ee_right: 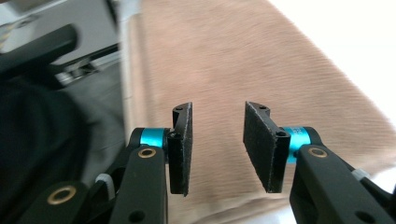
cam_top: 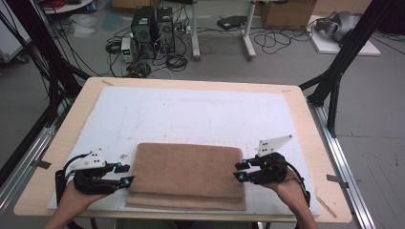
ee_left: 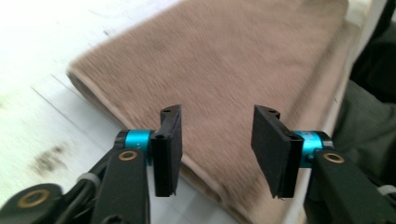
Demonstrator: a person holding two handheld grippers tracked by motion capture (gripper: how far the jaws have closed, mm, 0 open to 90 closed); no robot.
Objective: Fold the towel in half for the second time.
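A folded brown towel (cam_top: 188, 174) lies flat on the white mat (cam_top: 200, 114) near the table's front edge. My left gripper (cam_top: 125, 174) sits at the towel's left edge, pointing right, jaws apart. In the left gripper view the left gripper (ee_left: 217, 147) is open over the towel (ee_left: 224, 70) with nothing pinched between its pads. My right gripper (cam_top: 240, 170) is at the towel's right edge, pointing left. In the right gripper view the right gripper (ee_right: 217, 144) is open above the towel (ee_right: 233, 70), pads clear of the cloth.
The wooden table (cam_top: 305, 124) carries the white mat. Black frame posts (cam_top: 341, 62) stand at the right and left. Computer towers (cam_top: 153, 31) and cables lie on the floor beyond the far edge. A person's dark clothing (ee_right: 42, 140) is at the near edge.
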